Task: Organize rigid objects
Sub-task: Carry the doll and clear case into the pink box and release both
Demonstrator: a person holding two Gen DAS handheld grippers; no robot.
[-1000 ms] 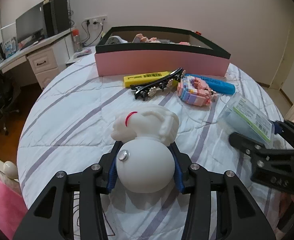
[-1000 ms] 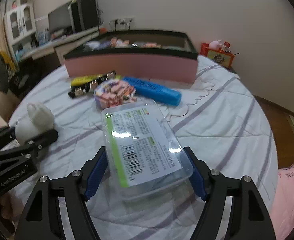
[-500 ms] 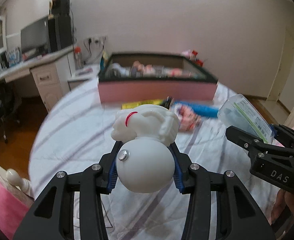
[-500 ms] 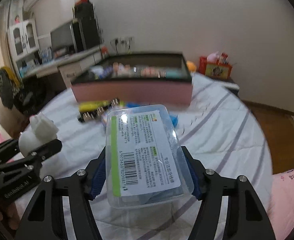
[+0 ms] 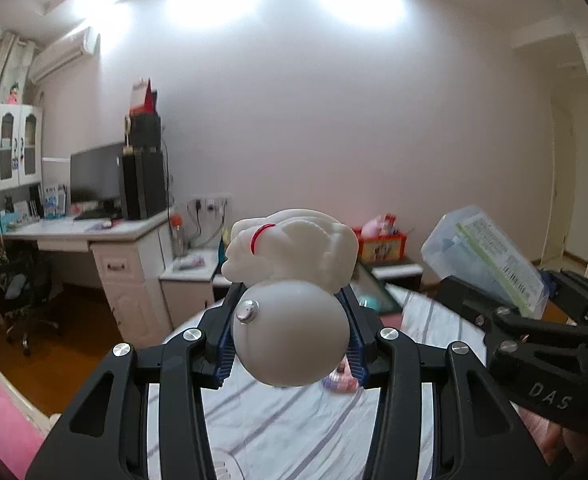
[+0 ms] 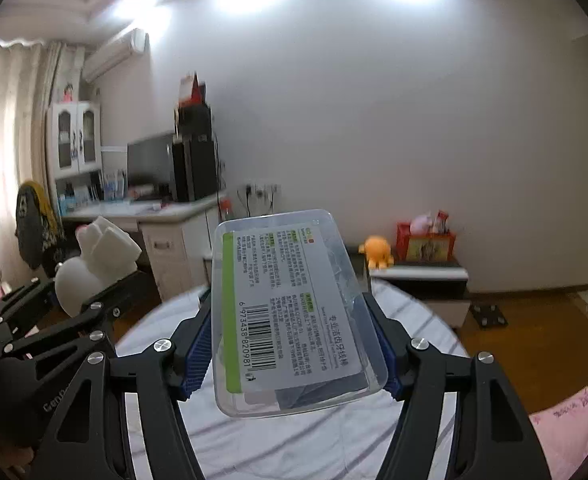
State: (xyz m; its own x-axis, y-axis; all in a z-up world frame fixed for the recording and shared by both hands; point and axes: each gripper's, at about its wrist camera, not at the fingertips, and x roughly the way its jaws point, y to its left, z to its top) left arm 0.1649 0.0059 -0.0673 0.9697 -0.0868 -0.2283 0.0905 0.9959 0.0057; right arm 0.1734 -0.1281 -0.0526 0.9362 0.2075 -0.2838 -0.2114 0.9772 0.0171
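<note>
Black grippers (image 5: 289, 344), blue ribbed pads (image 6: 195, 356), silver screws

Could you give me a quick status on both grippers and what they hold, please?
Left gripper shut on white rabbit toy. Right gripper shut on clear plastic box. Both held above the striped bedspread. Nothing in the way.

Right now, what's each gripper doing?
Left gripper: closed on the white rabbit figure.
Right gripper: closed on the clear plastic box.

A white plastic rabbit figurine (image 5: 289, 280) with a red collar and a clear labelled plastic box (image 6: 289, 308) are held aloft above the striped bed.
</note>
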